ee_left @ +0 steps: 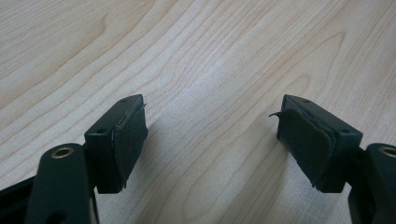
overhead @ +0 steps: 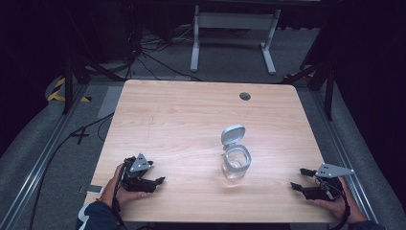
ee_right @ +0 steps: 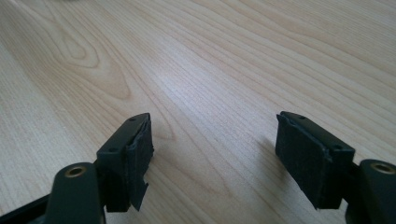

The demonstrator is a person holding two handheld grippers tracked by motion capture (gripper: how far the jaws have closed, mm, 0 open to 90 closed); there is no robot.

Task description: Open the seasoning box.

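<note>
Jar (overhead: 236,164) at table (overhead: 167,120) centre, lid up; left gripper (overhead: 152,182), right gripper (overhead: 300,180) released, empty; approach from 6 o'clock advised.

A pale wooden table (overhead: 182,120) with a round grommet (overhead: 245,96) near its far edge holds a clear jar (overhead: 235,164) right of centre, its grey lid (overhead: 232,134) hinged up and back. The left gripper (overhead: 160,181) lies near the front left corner in a hand (overhead: 125,191), jaws apart and pointing right. The right gripper (overhead: 297,179) sits at the front right corner, also hand-held, jaws apart and pointing left toward the jar. A white frame (overhead: 233,33) stands on the grey floor beyond, with cables (overhead: 153,57) nearby.
</note>
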